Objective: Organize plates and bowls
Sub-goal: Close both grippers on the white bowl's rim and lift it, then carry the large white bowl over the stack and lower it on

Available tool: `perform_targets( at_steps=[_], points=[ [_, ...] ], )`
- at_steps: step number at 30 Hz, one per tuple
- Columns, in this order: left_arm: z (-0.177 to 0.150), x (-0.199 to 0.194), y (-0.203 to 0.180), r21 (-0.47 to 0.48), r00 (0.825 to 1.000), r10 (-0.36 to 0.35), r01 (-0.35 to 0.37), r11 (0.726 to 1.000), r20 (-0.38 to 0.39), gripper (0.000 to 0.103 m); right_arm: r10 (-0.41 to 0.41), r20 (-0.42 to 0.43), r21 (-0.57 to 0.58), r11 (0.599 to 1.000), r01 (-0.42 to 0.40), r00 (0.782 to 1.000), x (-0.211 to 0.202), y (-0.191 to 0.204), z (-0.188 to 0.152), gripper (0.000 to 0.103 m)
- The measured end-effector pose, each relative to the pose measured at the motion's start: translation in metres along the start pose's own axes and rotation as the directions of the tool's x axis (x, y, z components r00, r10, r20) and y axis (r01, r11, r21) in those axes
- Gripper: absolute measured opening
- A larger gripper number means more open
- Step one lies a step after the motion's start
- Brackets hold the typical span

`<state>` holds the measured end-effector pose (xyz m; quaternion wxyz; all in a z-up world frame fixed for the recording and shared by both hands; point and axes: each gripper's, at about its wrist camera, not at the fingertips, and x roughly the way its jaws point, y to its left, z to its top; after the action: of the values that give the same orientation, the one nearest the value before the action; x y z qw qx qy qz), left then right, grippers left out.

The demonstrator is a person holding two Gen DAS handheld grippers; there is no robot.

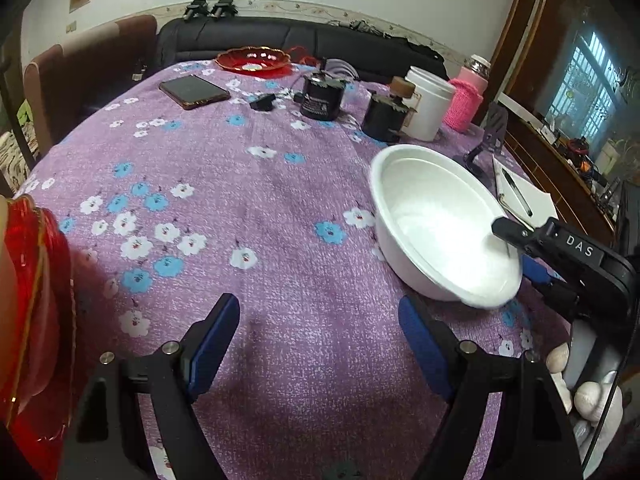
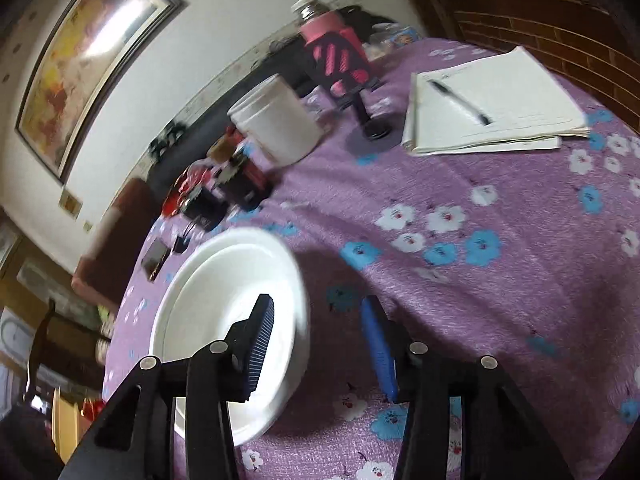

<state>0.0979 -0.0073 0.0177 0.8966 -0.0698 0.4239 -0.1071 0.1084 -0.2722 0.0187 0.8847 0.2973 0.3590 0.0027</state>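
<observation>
Purple floral cloth (image 1: 260, 200) under both claws. Over on the left claw (image 1: 316, 304): spread wide, nothing between the pads, only bare cloth below. Hard by its left finger, at the very edge of view, a red dish (image 1: 28, 300) with a gold rim. Far ahead of that claw, at the back of the table, a second red dish (image 1: 254, 60), with a phone (image 1: 194, 91) just this side of it and to the left.

Now the right claw (image 2: 318, 302): parted, straddling the rim of the white bowl (image 2: 224, 292). Left finger (image 2: 260, 340) inside, over the bowl's hollow; right finger (image 2: 376, 348) outside, over the cloth, standing clear of the rim. No squeeze to be seen, pads not pressing. Bowl mostly to the left of this claw, near edge smeared with blur, so cannot tell whether flat on the cloth or tipped.

Seen from the left claw, same bowl ahead and to the right, black finger hooked over its far-right rim.

Beyond the right claw: white tub (image 2: 276, 120) ahead and left, notepad (image 2: 500, 100) ahead and right, pen (image 2: 460, 102) lying across it.
</observation>
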Motion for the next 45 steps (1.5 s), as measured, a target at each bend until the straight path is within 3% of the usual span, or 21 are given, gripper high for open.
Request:
perform_targets(
  at_steps=[7,11,14,17,22,27,30,32,34,35,36,39,45],
  points=[
    [0.004,-0.013,-0.001,-0.019,0.998,-0.014,0.016,1.000,0.065,0.081,0.018,-0.053,-0.052,0.998,-0.021,0.998,0.012,0.009,0.002,0.049],
    [0.020,-0.020,-0.017,0.037,0.994,0.036,-0.040,0.998,0.099,0.081,0.045,-0.100,-0.033,0.998,-0.048,0.994,0.019,0.010,-0.004,0.049],
    [0.041,-0.006,-0.022,0.023,1.000,-0.013,0.013,1.000,0.021,0.083,0.047,-0.095,-0.049,0.997,-0.051,0.994,0.016,0.015,-0.006,0.049],
    [0.058,0.016,-0.022,-0.029,0.994,-0.072,0.070,0.997,-0.079,0.087,0.040,-0.083,-0.060,0.997,-0.045,0.996,0.012,0.017,-0.005,0.049],
    [0.073,0.037,-0.035,0.006,0.995,-0.022,0.022,1.000,-0.099,0.087,0.049,-0.113,-0.043,0.998,-0.054,0.992,0.016,0.015,-0.005,0.049],
    [0.077,0.064,-0.036,-0.053,0.984,-0.028,0.019,0.998,-0.178,0.086,0.047,-0.131,-0.054,0.997,-0.055,0.990,0.019,0.019,-0.008,0.049],
    [0.075,0.077,-0.036,-0.044,0.980,0.002,-0.011,0.999,-0.197,0.071,0.051,-0.134,-0.052,0.997,-0.058,0.990,0.020,0.019,-0.007,0.049],
    [0.073,0.085,-0.035,-0.042,0.975,0.005,-0.014,0.999,-0.220,0.047,0.050,-0.131,-0.053,0.997,-0.058,0.990,0.019,0.019,-0.006,0.049],
    [0.073,0.087,-0.039,-0.009,0.977,0.032,-0.034,0.999,-0.213,0.031,0.057,-0.139,-0.051,0.997,-0.065,0.989,0.021,0.019,-0.007,0.047],
    [0.072,0.086,-0.041,0.006,0.977,0.026,-0.025,1.000,-0.213,0.014,0.063,-0.148,-0.052,0.996,-0.072,0.987,0.023,0.020,-0.007,0.043],
    [0.071,0.087,-0.044,0.016,0.975,0.016,-0.013,1.000,-0.223,0.011,0.063,-0.152,-0.055,0.996,-0.072,0.986,0.023,0.020,-0.007,0.034],
    [0.069,0.078,-0.047,0.028,0.978,0.035,-0.030,0.999,-0.205,0.011,0.050,-0.131,-0.070,0.996,-0.060,0.990,0.019,0.022,-0.006,0.027],
    [0.068,0.037,-0.054,0.079,0.991,0.079,-0.071,0.994,-0.107,0.011,0.143,-0.075,-0.078,0.986,-0.149,0.987,0.003,0.028,-0.003,0.025]
  ],
)
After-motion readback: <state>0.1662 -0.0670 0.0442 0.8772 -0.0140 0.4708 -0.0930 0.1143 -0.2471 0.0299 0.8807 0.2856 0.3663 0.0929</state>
